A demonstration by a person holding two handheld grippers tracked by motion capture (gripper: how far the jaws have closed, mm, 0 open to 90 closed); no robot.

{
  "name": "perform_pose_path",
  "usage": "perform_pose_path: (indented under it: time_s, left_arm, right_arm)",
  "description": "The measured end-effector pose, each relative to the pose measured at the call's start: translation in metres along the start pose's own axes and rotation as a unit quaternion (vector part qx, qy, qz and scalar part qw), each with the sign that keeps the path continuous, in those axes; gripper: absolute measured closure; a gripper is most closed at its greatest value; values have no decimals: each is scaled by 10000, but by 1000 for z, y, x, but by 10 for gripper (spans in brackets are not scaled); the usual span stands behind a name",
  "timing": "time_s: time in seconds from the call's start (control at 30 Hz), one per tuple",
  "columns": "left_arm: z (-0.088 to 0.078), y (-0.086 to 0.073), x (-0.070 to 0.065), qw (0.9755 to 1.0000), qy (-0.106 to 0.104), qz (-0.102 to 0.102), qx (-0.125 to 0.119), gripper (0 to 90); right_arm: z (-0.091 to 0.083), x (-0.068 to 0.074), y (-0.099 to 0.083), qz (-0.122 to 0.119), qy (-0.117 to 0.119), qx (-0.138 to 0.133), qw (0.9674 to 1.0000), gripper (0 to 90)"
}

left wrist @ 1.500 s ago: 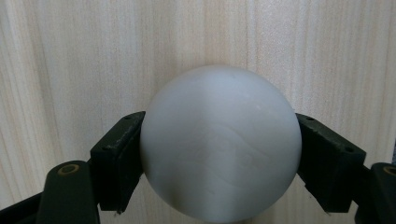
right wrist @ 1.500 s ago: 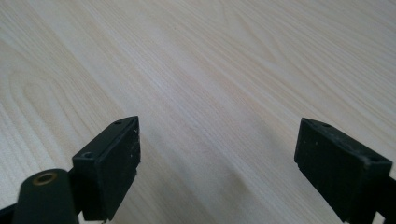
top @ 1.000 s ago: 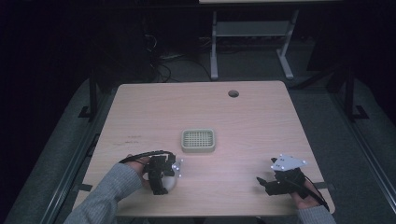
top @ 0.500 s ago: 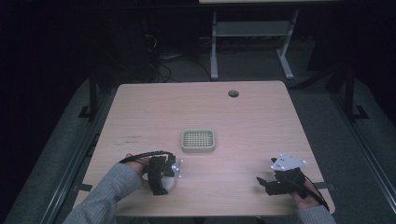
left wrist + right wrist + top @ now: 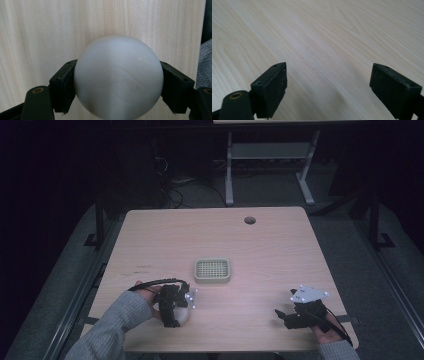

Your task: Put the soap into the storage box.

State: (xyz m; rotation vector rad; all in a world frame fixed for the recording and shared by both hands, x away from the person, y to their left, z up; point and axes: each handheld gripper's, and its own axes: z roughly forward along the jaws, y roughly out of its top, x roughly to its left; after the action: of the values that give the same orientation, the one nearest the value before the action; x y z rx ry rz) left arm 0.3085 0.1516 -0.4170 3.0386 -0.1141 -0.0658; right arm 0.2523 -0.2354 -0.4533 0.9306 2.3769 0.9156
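Nothing much has shifted over the last second: both hands sit where they were near the table's front edge, the left one only a touch lower. Gripped between the two black pads of the left gripper [image 5: 117, 82] is a white ball [image 5: 117, 77], each pad pressed flat against one side of it, with pale wood grain behind. From above, the left gripper [image 5: 172, 307] lies at the front left of the wooden table [image 5: 280, 250], a grey sleeve [image 5: 112, 327] running back from it. Just beyond it, toward the table's middle, rests a small square tray with a grid insert [image 5: 212, 270], apart from the gripper. At the front right, the right gripper [image 5: 287, 316] carries its grey three-cornered plate; its jaws stand wide apart over bare wood [image 5: 329, 82], holding nothing. A round cable hole [image 5: 249, 220] marks the far edge.
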Motion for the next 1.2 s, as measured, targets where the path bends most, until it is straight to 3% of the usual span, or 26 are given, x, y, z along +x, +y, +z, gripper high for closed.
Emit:
perform_pose_path:
  time_s: [0.27,0.77,1.2]
  left_arm:
    - [-10,5,11,10000,-1,-38,-1,238]
    - [-20,22,30,9999,-58,100,12,238]
    - [-29,29,46,10000,-86,42,23,238]
  right_arm:
    - [1,-2,-1,-9,-2,5,10000,139]
    - [0,-2,-1,-15,4,-6,10000,139]
    - [0,-1,0,-13,19,-38,10000,139]
